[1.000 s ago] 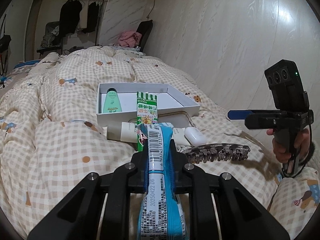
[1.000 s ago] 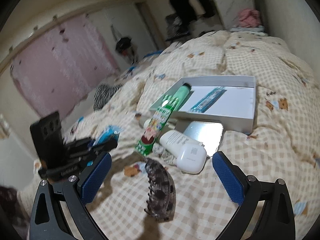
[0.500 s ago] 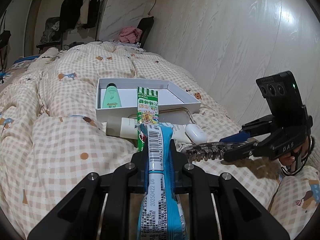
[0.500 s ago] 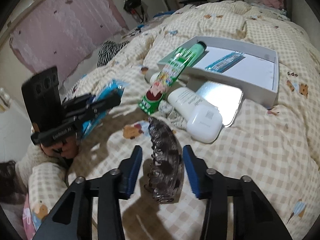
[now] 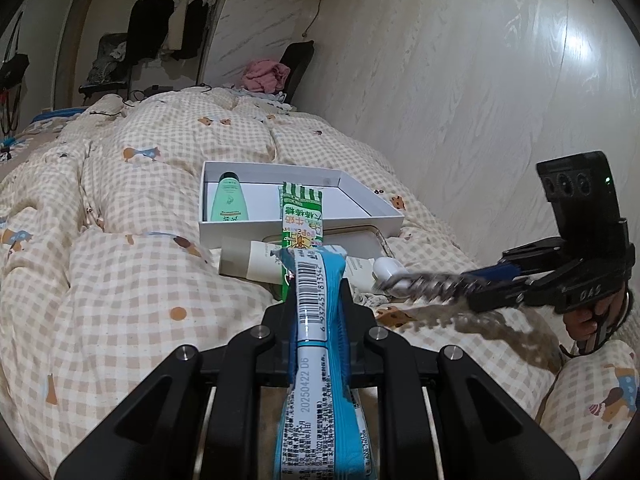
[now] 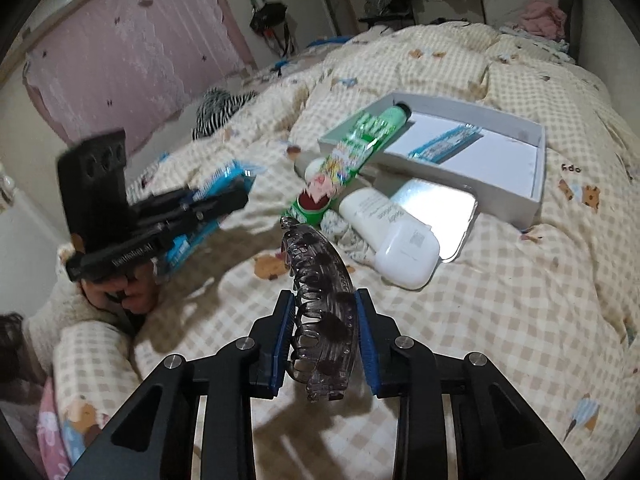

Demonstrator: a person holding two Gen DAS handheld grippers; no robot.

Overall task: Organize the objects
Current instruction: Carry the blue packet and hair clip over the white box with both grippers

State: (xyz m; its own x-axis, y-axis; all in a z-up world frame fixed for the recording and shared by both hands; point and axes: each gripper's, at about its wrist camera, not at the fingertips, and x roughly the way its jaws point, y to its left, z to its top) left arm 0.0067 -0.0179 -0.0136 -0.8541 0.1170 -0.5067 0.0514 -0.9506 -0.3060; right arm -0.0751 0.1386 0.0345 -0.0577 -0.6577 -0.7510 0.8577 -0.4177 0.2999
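Checked cream bedding with small animal prints covers the bed (image 5: 132, 280), and a pale wood-grain wall rises along its right side. Seen from the left wrist, the left tool (image 5: 318, 312) is clamped on a long blue packet (image 5: 320, 320) with a barcode, which stands up between its blue pads. Beyond it a white box (image 5: 384, 222) lies open on the quilt, with a green tube (image 5: 229, 204) inside along its left wall. A green striped packet (image 5: 301, 220) leans over the box's front edge, and a white bottle (image 5: 248, 258) lies just before the box. Further right, the right tool (image 6: 324, 330) has just been closing, and its pads now press both sides of a dark see-through hair clip (image 6: 324, 300), which is off the quilt, with its shadow below. From the right wrist, a silver tin (image 6: 444, 208) lies tucked against the box, touching the bottle, and a second blue packet (image 6: 444, 144) lies inside the box.
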